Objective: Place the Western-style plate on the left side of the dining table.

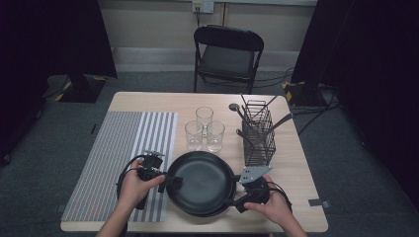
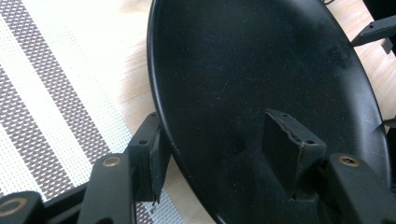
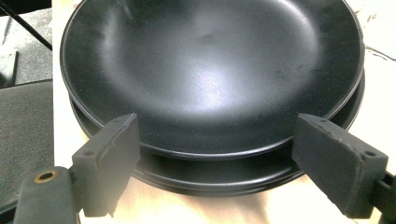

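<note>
A stack of black plates [image 1: 200, 182] lies near the table's front edge. My left gripper [image 1: 170, 181] is at the stack's left rim. In the left gripper view its jaws straddle the top plate's [image 2: 261, 70] rim, one pad [image 2: 156, 158] outside beside the rim and the other [image 2: 287, 144] over the plate's inside, wide apart and not pressing. My right gripper [image 1: 236, 201] is at the stack's front right, open. In the right gripper view its pads [image 3: 109, 163] stand wide on either side of the near edge of the top plate [image 3: 210, 70], with lower plates [image 3: 210, 175] showing beneath it.
Three clear glasses [image 1: 204, 131] stand just behind the plates. A black wire caddy [image 1: 258, 133] with utensils stands at the right. A striped placemat [image 1: 123, 158] covers the table's left half. A folding chair [image 1: 227, 54] stands beyond the wooden table [image 1: 296, 168].
</note>
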Available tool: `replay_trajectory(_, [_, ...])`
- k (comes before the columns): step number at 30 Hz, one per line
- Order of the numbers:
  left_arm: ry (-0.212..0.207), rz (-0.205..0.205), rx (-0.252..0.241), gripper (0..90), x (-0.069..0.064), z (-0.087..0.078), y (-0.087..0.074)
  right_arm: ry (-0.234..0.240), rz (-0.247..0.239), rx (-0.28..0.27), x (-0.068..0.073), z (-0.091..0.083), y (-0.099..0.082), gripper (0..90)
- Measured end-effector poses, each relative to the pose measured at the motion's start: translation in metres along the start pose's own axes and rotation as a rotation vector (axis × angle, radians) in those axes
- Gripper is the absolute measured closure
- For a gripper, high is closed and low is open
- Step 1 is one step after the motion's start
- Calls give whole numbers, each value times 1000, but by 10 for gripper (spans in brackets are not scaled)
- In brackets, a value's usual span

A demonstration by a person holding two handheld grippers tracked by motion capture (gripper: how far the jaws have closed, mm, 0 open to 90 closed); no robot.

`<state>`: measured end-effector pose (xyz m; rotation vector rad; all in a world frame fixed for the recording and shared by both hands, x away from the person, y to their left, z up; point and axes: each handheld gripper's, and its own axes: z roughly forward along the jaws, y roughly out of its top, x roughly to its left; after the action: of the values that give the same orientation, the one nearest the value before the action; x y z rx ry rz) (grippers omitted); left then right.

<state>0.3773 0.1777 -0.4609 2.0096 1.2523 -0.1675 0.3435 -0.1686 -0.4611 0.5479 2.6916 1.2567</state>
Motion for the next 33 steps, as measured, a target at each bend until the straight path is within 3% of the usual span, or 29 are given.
replay_trajectory(18, [-7,-40,0,443,2,-1,1,2,1,-11,0,6,3,141])
replay_trajectory(33, [-10,-64,14,449,3,-2,3,31,32,-10,-7,8,2,121])
